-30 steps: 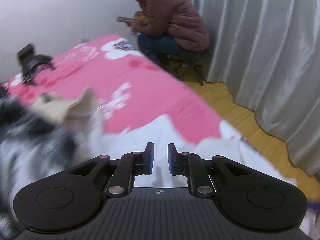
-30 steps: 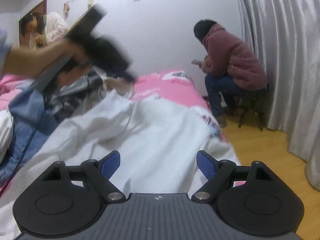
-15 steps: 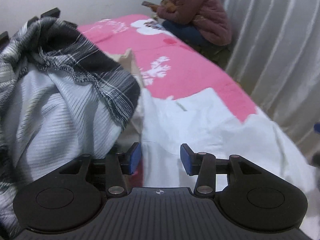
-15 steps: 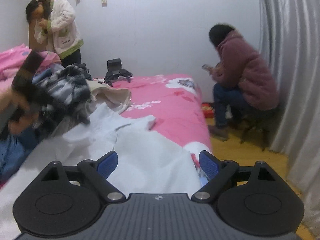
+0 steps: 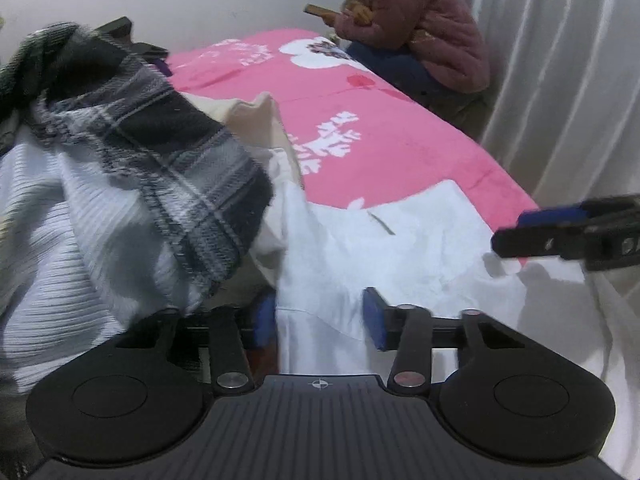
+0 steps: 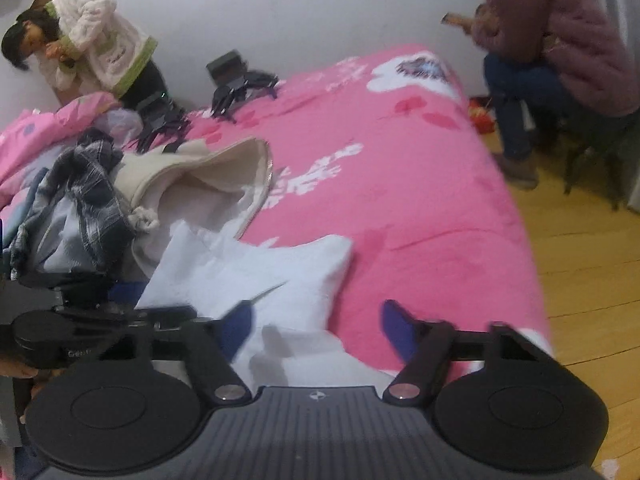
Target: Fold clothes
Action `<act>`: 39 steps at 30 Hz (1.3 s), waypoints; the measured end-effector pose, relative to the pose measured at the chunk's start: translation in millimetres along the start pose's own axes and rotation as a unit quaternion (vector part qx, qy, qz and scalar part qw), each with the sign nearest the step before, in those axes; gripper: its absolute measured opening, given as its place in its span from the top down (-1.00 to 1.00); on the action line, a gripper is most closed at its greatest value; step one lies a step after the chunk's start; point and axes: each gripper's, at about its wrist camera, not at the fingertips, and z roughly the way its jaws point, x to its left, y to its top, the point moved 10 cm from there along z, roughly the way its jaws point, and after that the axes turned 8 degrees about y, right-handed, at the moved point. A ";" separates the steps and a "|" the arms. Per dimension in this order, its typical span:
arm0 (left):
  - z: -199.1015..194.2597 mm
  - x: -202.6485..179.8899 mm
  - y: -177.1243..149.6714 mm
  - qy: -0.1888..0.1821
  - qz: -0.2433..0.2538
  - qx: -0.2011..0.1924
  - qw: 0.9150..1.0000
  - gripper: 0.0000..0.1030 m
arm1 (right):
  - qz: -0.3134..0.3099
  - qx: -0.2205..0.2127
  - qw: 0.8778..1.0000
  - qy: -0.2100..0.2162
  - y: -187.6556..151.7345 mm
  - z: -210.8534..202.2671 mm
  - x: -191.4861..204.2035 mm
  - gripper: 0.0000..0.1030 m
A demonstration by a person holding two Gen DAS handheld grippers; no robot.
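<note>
White garment (image 5: pixel 400 248) on bed (image 5: pixel 400 136), plaid shirt (image 5: pixel 152 140) left, seated person (image 5: pixel 420 28) behind

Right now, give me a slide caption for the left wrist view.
Left tongs open over a white garment on the pink bedspread, plaid shirt heaped alongside.

Dim, flat indoor lighting with soft shadows on the white garment (image 5: pixel 400 248). Strong fisheye bending at the edges (curtain (image 5: pixel 560 80) bowed). Motion-smeared right claw (image 6: pixel 316 328); slightly soft throughout.
</note>
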 end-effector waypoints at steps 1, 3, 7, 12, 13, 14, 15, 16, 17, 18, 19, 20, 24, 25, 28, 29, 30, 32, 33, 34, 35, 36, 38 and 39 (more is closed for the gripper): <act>-1.9 0.8 -0.7 0.006 0.008 -0.005 1.000 0.55 | -0.005 0.009 1.000 0.003 -3.8 2.4 4.0 0.34; -6.0 1.5 -4.1 0.016 0.025 -0.014 0.999 0.68 | -0.024 0.019 1.000 0.000 -11.4 3.9 11.8 0.58; -15.1 -2.6 -8.1 -0.024 0.020 -0.018 0.999 0.96 | -0.065 0.019 0.998 -0.003 -22.6 -2.2 27.0 0.79; -49.5 -6.8 -0.4 -0.049 0.028 -0.064 0.996 0.96 | -0.084 -0.043 0.995 -0.023 -16.5 -32.3 32.1 0.98; -58.0 -6.6 0.0 -0.051 0.029 -0.074 0.996 0.96 | -0.090 -0.054 0.994 -0.029 -15.3 -40.8 33.1 0.99; -67.8 -6.0 -0.4 -0.056 0.031 -0.084 0.994 0.96 | -0.099 -0.064 0.992 -0.036 -14.6 -49.7 34.4 0.99; -77.5 -5.6 -2.1 -0.063 0.034 -0.091 0.993 0.96 | -0.107 -0.074 0.991 -0.042 -15.3 -59.3 36.5 1.00; -87.0 -4.2 -4.5 -0.064 0.035 -0.098 0.993 0.96 | -0.114 -0.083 0.989 -0.046 -16.5 -69.2 39.0 0.99; -97.6 -2.4 -8.6 -0.069 0.031 -0.105 0.992 0.96 | -0.124 -0.091 0.987 -0.048 -18.5 -78.6 42.3 0.99; -108.4 -0.5 -12.8 -0.074 0.026 -0.111 0.991 0.96 | -0.134 -0.098 0.985 -0.048 -20.9 -87.8 46.0 1.00; -120.7 -0.3 -18.8 -0.075 0.032 -0.124 0.989 0.96 | -0.150 -0.106 0.982 -0.049 -25.6 -99.4 51.8 0.99; -133.2 -0.2 -24.9 -0.075 0.038 -0.136 0.987 0.96 | -0.167 -0.112 0.978 -0.048 -31.2 -109.4 59.0 1.00; -186.1 -4.7 -54.5 -0.095 0.021 -0.189 0.977 0.96 | -0.252 -0.155 0.953 -0.065 -62.0 -154.9 93.3 0.99; -199.7 -9.1 -65.0 -0.094 0.039 -0.203 0.974 0.96 | -0.268 -0.165 0.947 -0.060 -71.7 -165.5 103.4 0.99; -240.8 -24.4 -99.3 -0.080 0.114 -0.249 0.959 0.96 | -0.303 -0.195 0.931 -0.061 -104.5 -195.6 124.6 0.99; -252.7 -31.2 -112.3 -0.077 0.147 -0.261 0.951 0.96 | -0.309 -0.194 0.929 -0.057 -118.6 -202.9 129.3 0.99; -263.2 -36.8 -126.0 -0.075 0.173 -0.268 0.945 0.96 | -0.312 -0.188 0.930 -0.047 -133.2 -208.7 133.0 0.99; -277.2 -45.5 -156.8 -0.077 0.213 -0.269 0.936 0.92 | -0.302 -0.165 0.938 -0.037 -166.9 -215.8 132.6 0.99; -281.5 -48.3 -173.7 -0.075 0.233 -0.264 0.933 0.85 | -0.300 -0.145 0.942 -0.033 -185.6 -216.7 131.6 0.99; -282.9 -48.3 -189.8 -0.071 0.251 -0.256 0.931 0.83 | -0.302 -0.126 0.944 -0.035 -203.6 -218.5 130.3 0.96; -284.0 -47.9 -205.7 -0.066 0.269 -0.246 0.929 0.79 | -0.304 -0.108 0.946 -0.038 -221.2 -221.1 128.8 0.95; -282.8 -44.9 -221.1 -0.061 0.282 -0.225 0.931 0.63 | -0.306 -0.090 0.947 -0.041 -238.8 -223.9 127.3 0.95; -277.9 -30.3 -243.9 -0.058 0.263 -0.158 0.950 0.40 | -0.296 -0.062 0.952 -0.042 -262.7 -233.6 126.6 0.93; -278.7 -20.9 -252.0 -0.066 0.242 -0.128 0.960 0.38 | -0.286 -0.050 0.956 -0.042 -271.3 -239.4 125.8 0.88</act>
